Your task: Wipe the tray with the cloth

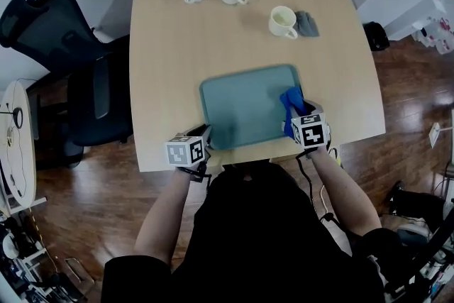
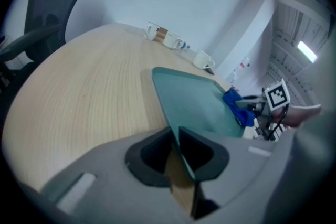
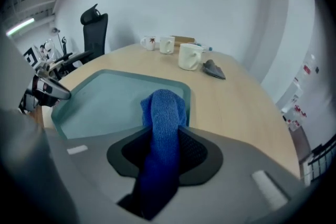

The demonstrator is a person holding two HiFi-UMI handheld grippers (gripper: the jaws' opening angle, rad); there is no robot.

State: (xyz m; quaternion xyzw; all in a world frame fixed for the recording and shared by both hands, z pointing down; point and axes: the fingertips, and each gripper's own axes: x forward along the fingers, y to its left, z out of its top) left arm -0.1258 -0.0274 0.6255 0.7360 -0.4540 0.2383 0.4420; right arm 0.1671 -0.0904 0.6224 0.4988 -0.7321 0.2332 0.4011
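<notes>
A: And the left gripper?
B: Pinching the near rim of the shallow teal plastic tray on the pale wooden table.
A: Far side?
B: Showing a crumpled blue fabric cloth at the tray's right edge, seemingly held by the right gripper.

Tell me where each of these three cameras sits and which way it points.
Head view: on the person's head, looking steeply down at the table, tray, forearms, left tool and right tool.
Left gripper view: rides the left tool, looking along the tray toward the right tool; its jaws clamp the tray's rim.
Right gripper view: rides the right tool, looking across the tray to the mugs; its jaws hold the blue cloth.
Shared: all three show the tray.
</notes>
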